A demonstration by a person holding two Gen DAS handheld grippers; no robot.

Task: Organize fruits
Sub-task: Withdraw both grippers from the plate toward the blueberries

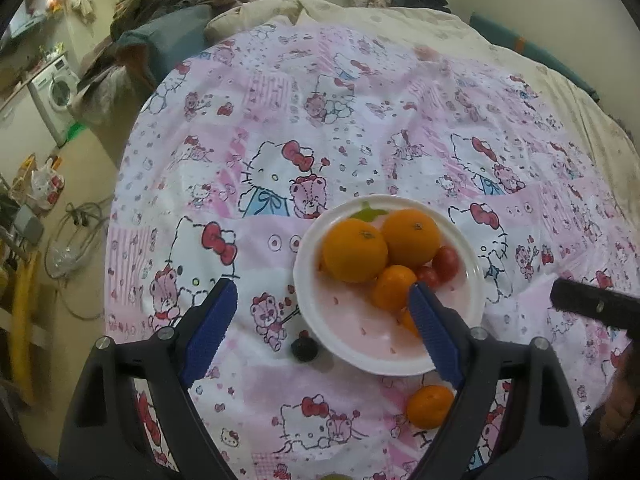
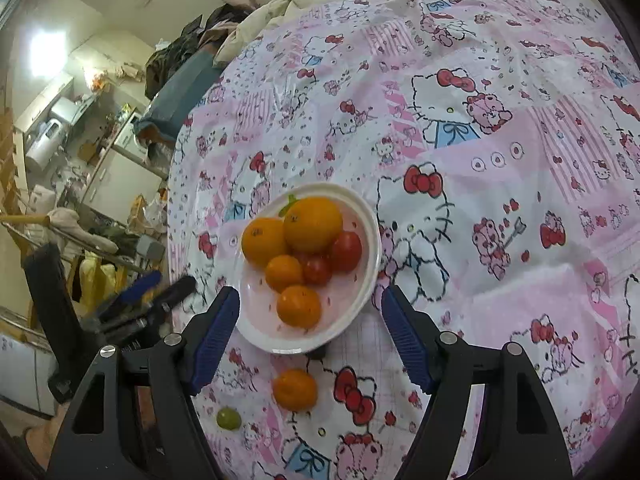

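Observation:
A white plate on the patterned cloth holds two big oranges, two small tangerines and two red tomatoes. A loose tangerine lies on the cloth in front of the plate. A green grape lies near it, and a dark grape sits by the plate's near left rim. My left gripper is open and empty above the plate's left side. My right gripper is open and empty over the plate's near edge.
The pink cartoon-print cloth covers a bed with a cream quilt behind. The bed's left edge drops to a cluttered floor with a washing machine and cables. The other gripper shows at the edges.

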